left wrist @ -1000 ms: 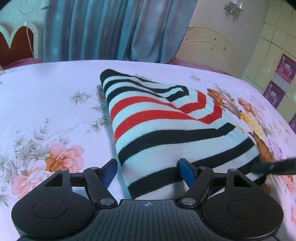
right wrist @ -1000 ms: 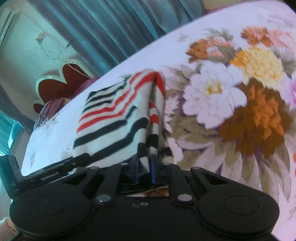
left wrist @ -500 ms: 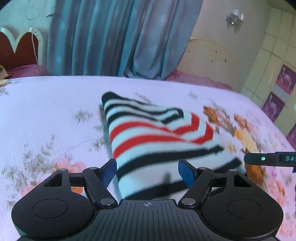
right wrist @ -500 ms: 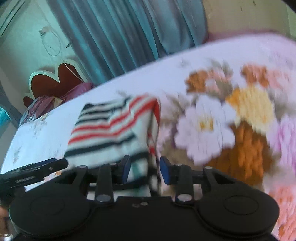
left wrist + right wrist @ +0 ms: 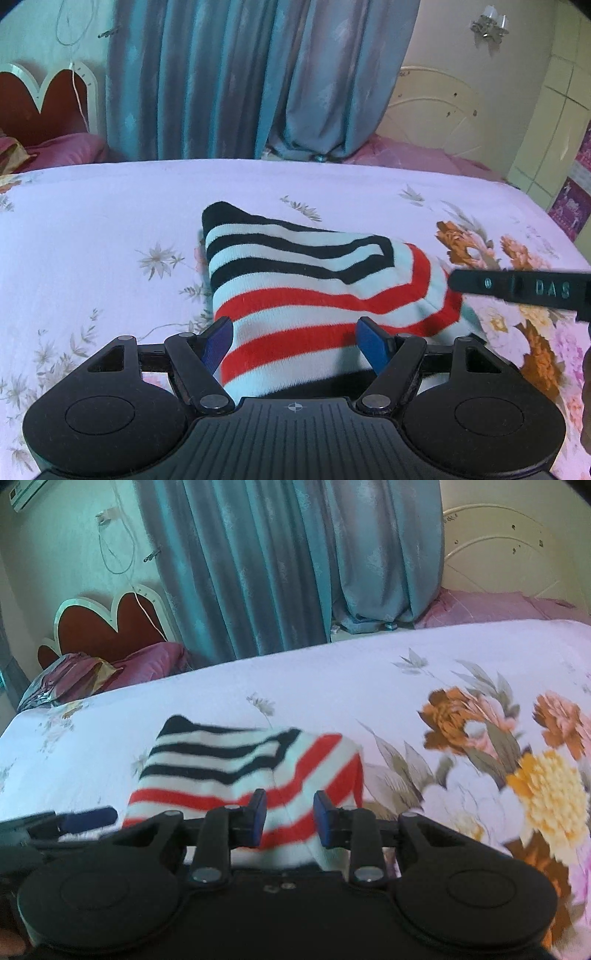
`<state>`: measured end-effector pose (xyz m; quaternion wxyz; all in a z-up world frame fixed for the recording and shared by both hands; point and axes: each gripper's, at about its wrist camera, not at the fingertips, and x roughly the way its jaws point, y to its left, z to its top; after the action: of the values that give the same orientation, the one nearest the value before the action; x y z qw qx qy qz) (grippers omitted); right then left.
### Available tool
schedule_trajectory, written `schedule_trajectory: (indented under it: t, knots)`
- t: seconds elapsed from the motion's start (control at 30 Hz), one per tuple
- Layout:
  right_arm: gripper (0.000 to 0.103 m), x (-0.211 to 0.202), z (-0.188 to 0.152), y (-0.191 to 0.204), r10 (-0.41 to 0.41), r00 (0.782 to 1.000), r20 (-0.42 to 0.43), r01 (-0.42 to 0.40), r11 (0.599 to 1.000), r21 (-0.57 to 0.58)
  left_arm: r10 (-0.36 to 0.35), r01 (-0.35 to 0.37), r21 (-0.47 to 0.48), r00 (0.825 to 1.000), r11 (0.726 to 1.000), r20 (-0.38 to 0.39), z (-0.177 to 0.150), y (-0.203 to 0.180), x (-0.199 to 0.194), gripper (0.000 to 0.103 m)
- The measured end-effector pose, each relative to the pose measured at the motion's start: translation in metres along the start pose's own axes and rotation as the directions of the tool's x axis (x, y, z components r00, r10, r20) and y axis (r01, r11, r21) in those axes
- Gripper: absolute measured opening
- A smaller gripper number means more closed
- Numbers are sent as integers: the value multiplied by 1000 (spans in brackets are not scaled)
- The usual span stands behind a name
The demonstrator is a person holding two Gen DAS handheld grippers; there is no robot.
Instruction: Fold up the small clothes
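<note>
A small knit garment (image 5: 303,280) with black, red and pale blue stripes lies folded on the floral bedsheet (image 5: 92,221). My left gripper (image 5: 295,338) is open, its blue fingers spread either side of the garment's near edge without pinching it. My right gripper (image 5: 289,816) is open too, above the garment's (image 5: 236,764) near right corner. Part of the right gripper's body shows at the right of the left wrist view (image 5: 517,288). The left gripper's blue fingertip (image 5: 88,818) shows at the left of the right wrist view.
The bed's far edge meets a blue curtain (image 5: 240,74). A red heart-shaped headboard (image 5: 37,107) and pink pillows (image 5: 140,664) stand at the far left. A cream headboard (image 5: 436,107) and wall cabinets (image 5: 561,129) are at the right.
My right gripper was shut on the garment's corner; it has let go, opened and lifted away. Both grippers have risen and pulled back. The garment now lies released.
</note>
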<state>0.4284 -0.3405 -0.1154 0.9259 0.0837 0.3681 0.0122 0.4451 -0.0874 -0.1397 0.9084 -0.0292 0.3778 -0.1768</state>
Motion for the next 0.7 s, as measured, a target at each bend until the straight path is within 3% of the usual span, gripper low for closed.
schedule_trajectory:
  t: [0.27,0.47,0.63,0.7]
  knots:
    - [30,35,16,3,-40,999,2,40,999,-12,32,-32,22,999,999,-12,-2,-1,20,73]
    - [28,62,-1,-7,-131,991,-24,129,990,-53,31,-31,50,999,998,-11,-9,2,28,73]
    - [38,64,-10,-21,-135,991,-15,134,991,-13,2,-3,-32,999,999,-35,-8,17,32,78]
    - [35,58,-5,-23,-115,993,-6,115,993,22,18,-19,-42,1000,999,-10,-2,17,29,78]
